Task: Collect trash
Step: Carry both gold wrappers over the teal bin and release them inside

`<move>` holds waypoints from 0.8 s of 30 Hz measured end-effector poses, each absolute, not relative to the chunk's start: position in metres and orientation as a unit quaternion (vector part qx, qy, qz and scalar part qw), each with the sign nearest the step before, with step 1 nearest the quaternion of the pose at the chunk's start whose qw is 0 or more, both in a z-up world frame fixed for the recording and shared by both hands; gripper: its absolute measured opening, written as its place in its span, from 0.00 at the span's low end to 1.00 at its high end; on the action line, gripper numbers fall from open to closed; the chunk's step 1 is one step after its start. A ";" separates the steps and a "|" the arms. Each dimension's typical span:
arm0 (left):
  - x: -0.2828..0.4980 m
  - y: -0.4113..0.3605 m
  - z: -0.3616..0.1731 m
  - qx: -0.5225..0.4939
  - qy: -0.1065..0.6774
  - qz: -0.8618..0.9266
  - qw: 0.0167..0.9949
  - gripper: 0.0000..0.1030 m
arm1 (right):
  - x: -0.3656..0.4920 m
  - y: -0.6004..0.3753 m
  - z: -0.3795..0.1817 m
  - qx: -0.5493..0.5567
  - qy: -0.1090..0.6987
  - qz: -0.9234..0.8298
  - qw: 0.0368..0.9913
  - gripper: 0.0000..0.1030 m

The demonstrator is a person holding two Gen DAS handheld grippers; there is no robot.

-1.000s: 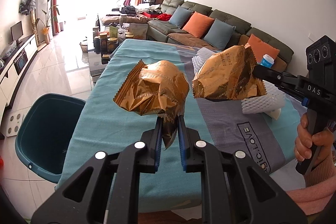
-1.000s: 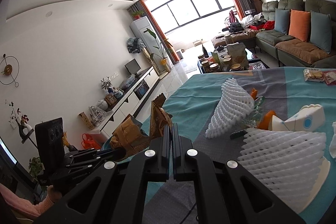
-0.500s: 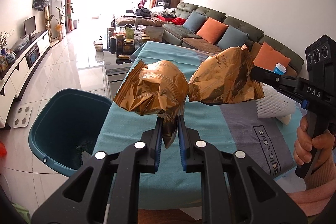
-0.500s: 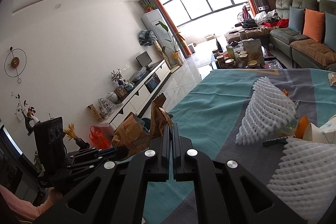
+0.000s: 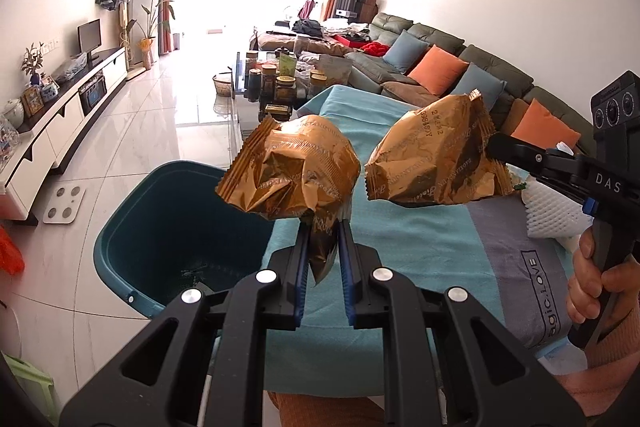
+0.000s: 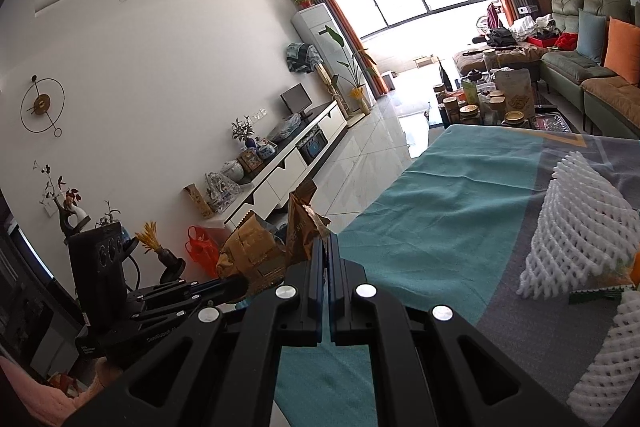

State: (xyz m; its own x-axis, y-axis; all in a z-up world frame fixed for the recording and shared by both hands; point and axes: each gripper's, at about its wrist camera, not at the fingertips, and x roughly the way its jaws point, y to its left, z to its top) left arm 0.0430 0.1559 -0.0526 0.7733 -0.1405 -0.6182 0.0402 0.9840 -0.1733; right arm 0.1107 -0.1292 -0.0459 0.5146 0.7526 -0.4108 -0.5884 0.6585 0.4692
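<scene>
My left gripper [image 5: 323,227] is shut on a crumpled gold snack wrapper [image 5: 292,173] and holds it at the table's left edge, beside the teal trash bin [image 5: 120,227] on the floor. My right gripper [image 5: 494,147] comes in from the right, shut on a second gold wrapper [image 5: 434,163] held over the table. In the right wrist view my right gripper [image 6: 328,243] pinches that wrapper [image 6: 302,227] edge-on. The left gripper [image 6: 236,285] and its wrapper [image 6: 250,247] show beside it at lower left.
The table wears a teal and grey cloth [image 5: 420,251]. White foam fruit nets [image 6: 576,223] and other litter lie on its right side. A coffee table with jars [image 5: 280,83] and a sofa [image 5: 440,67] stand beyond. A bathroom scale [image 5: 64,205] lies on the floor.
Both grippers have carried their wrappers leftward toward the table's left edge. The teal bin has come closer and now lies just left of and below the left wrapper.
</scene>
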 end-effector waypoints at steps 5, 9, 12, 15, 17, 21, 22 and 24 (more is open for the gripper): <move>0.043 0.178 -0.054 -0.083 0.334 -0.025 0.939 0.14 | 0.115 -0.111 -0.046 0.130 0.306 0.404 0.852 0.01; 0.045 0.194 -0.056 -0.092 0.337 -0.007 0.937 0.14 | 0.120 -0.096 -0.045 0.124 0.311 0.413 0.847 0.01; 0.049 0.206 -0.061 -0.096 0.342 0.006 0.935 0.14 | 0.124 -0.081 -0.043 0.117 0.313 0.419 0.844 0.01; 0.051 0.217 -0.067 -0.099 0.348 0.018 0.932 0.14 | 0.128 -0.067 -0.043 0.109 0.317 0.423 0.842 0.01; 0.052 0.223 -0.071 -0.100 0.352 0.026 0.930 0.14 | 0.128 -0.058 -0.044 0.103 0.321 0.425 0.840 0.01; 0.055 0.230 -0.078 -0.105 0.359 0.036 0.927 0.14 | 0.134 -0.043 -0.046 0.095 0.328 0.429 0.837 0.01; 0.055 0.233 -0.080 -0.105 0.361 0.039 0.926 0.14 | 0.135 -0.039 -0.047 0.094 0.331 0.429 0.835 0.01; 0.058 0.232 -0.084 -0.107 0.365 0.044 0.924 0.14 | 0.138 -0.033 -0.048 0.089 0.334 0.430 0.834 0.01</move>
State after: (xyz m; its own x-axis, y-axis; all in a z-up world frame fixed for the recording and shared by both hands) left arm 0.0577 0.2321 -0.0841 0.7290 0.0023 -0.6845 -0.1591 0.9732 -0.1661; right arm 0.1379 -0.0331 -0.0483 0.4075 0.7766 -0.4804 -0.6582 0.6145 0.4349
